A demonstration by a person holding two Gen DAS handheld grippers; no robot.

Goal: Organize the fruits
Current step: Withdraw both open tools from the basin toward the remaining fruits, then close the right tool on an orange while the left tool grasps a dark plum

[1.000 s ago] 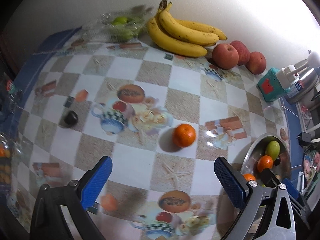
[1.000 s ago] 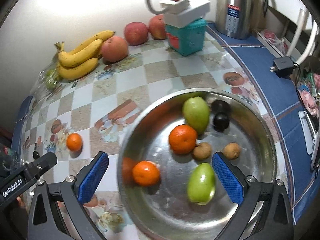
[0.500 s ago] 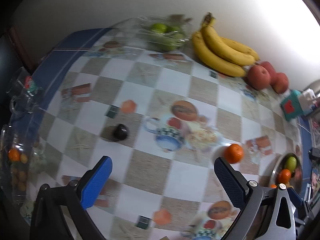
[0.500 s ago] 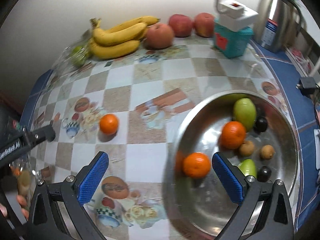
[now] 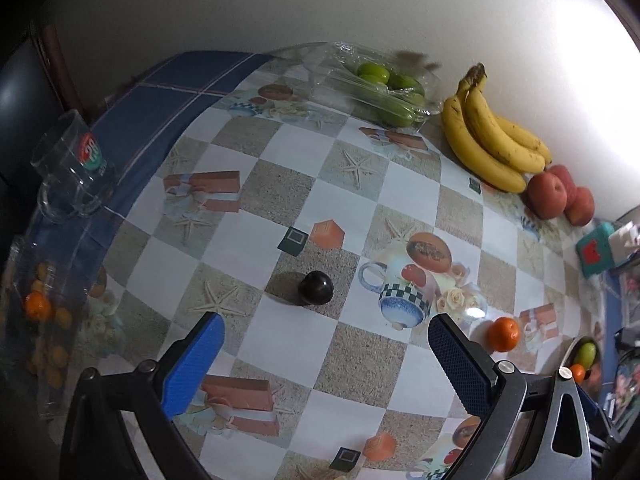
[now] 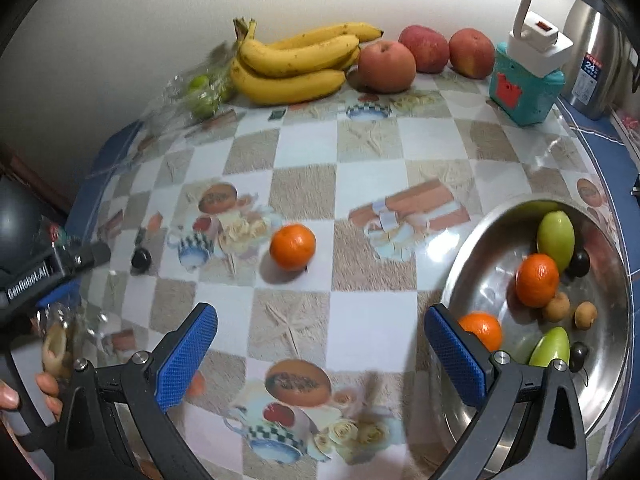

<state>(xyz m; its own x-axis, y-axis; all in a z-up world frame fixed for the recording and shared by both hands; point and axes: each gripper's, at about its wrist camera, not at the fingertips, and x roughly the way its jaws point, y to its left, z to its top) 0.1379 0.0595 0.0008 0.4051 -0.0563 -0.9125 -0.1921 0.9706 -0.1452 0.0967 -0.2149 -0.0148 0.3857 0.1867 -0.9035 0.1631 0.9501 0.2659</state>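
My left gripper (image 5: 324,360) stands wide open with nothing between its blue-padded fingers (image 5: 194,364), hanging above the checked, picture-printed tablecloth (image 5: 280,344). Just beyond its gap sits a small round black fruit (image 5: 315,287), alone on a sandy square. To the right of that, past the printed teacup, lies a loose orange tangerine (image 5: 503,334). At the left edge stands a clear glass mug (image 5: 72,168) on the blue border (something orange shows beside it through clear plastic, too blurred to name). Far off by the wall lie a clear bag of green fruit (image 5: 384,88), a bunch of yellow bananas (image 5: 488,140) and red apples (image 5: 558,196).

My right gripper (image 6: 320,354) is likewise spread wide and empty, its blue pads (image 6: 188,354) over bare cloth. The same tangerine (image 6: 292,247) rests ahead of it, nearer the left pad's side. At the right sits a round shiny steel bowl (image 6: 472,248) holding two tangerines, two green fruits, small brown fruits and dark ones. Far right stand a teal box with a white plug block (image 6: 524,76) and a steel kettle (image 6: 596,60). The black fruit (image 6: 141,258) lies far left, near the other gripper's body.
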